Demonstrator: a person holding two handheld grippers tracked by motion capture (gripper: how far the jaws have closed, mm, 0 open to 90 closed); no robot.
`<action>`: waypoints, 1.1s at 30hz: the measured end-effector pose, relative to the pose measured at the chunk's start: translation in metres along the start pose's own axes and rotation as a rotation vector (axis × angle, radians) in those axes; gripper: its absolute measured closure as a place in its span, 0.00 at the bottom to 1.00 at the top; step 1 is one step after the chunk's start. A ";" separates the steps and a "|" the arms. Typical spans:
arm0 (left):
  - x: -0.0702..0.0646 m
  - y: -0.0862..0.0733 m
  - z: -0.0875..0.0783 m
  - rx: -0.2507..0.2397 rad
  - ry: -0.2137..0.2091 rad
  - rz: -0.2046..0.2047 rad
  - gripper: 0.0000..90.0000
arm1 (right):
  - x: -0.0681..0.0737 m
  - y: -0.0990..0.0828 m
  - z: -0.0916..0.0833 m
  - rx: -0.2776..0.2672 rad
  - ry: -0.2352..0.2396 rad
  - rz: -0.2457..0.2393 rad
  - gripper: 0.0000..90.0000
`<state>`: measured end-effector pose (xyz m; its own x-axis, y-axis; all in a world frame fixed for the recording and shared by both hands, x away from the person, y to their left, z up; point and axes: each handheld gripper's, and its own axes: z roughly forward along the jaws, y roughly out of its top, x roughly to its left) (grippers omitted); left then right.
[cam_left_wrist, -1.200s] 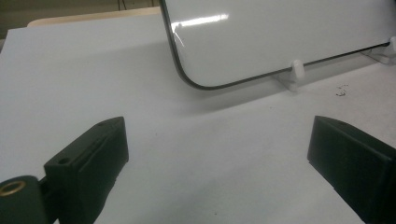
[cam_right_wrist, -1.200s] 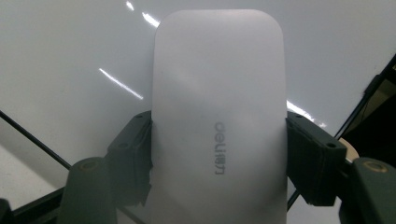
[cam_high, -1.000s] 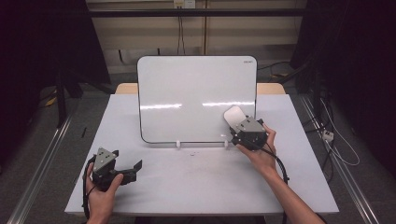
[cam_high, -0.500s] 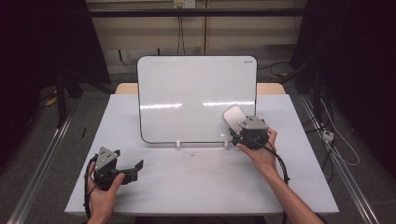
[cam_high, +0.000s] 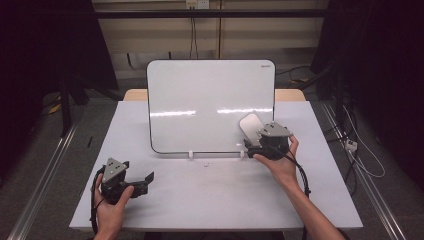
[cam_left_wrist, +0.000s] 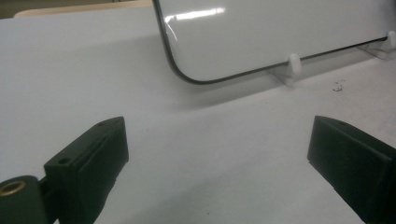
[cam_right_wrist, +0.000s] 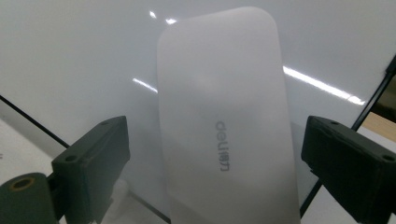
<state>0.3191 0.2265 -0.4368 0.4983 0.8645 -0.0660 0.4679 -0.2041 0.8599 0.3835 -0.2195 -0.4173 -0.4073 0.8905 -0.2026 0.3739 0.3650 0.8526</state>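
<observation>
While resting low on the near left of the surface (cam_high: 210, 200), well apart from the whiteboard (cam_high: 200, 100), left hand-held gripper (cam_high: 142, 181) spread wide on nothing. Farther right, white eraser (cam_high: 251, 126) lying flat against the whiteboard's lower right area, long axis running up the board and leaning slightly left, directly ahead of the right hand-held gripper (cam_high: 252, 145), by far the nearer one. Right jaws just opened, standing clear on either side of the eraser's (cam_right_wrist: 226, 140) lower end, pads apparently not pressing it.

Both forearms are bare. Each black gripper (cam_high: 145, 179) (cam_high: 247, 146) has blocky fingers (cam_left_wrist: 88, 158), a grey three-cornered plate, and a black cable.
</observation>
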 end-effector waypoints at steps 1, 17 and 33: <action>-0.001 0.000 0.000 0.002 -0.005 0.005 0.06 | 0.000 0.001 -0.001 -0.005 0.006 0.006 0.08; 0.001 0.002 0.002 -0.003 -0.003 0.003 0.06 | -0.003 0.001 -0.013 0.010 0.073 0.090 0.06; 0.000 0.004 0.000 -0.029 -0.003 0.011 0.06 | -0.014 -0.011 -0.047 -0.038 0.054 0.174 0.08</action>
<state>0.3207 0.2256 -0.4332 0.5059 0.8607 -0.0580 0.4412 -0.2004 0.8748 0.3459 -0.2486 -0.4011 -0.3836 0.9232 -0.0256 0.4108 0.1954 0.8906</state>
